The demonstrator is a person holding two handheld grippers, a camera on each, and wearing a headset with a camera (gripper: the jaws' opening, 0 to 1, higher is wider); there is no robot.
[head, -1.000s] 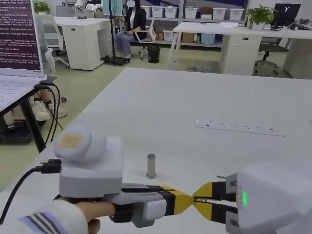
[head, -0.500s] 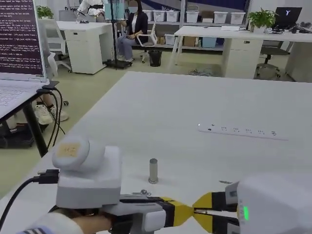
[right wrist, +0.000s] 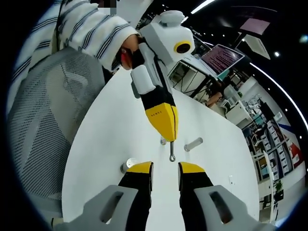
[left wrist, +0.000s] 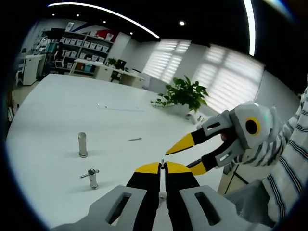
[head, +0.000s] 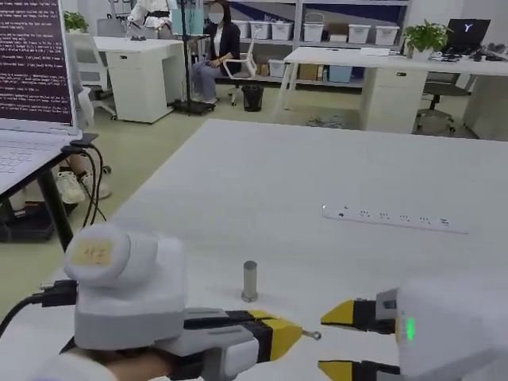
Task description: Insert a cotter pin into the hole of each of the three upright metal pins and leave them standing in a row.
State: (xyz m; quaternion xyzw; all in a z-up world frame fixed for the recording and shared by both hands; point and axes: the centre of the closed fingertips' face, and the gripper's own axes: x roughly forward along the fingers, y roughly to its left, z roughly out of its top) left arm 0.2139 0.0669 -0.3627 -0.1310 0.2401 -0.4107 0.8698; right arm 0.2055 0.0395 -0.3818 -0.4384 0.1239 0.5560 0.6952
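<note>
One thin, silver, loop-ended cotter pin (right wrist: 172, 153) in left tongs (right wrist: 174, 138)

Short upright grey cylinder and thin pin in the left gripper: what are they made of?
Short grey cylinder: likely steel, satin silver sheen. Thin pin, clamped by the left gripper: probably metal wire, grey, looped tip; too small for certainty.

White table (head: 262, 182), white power strip (head: 394, 217) lying flat on it, far right side. Left of the table: open laptop (head: 28, 87) on a black stand, terminal text on screen, black cables (head: 94, 186) hanging off its edge. Background: seated person (head: 213, 51) near a white desk, black bin (head: 252, 89) just beside, storage bins (head: 317, 30) on shelves, potted plant (head: 426, 36) next to a dark monitor (head: 466, 30). Grey mesh chair (right wrist: 38, 125) by the table's edge.
</note>
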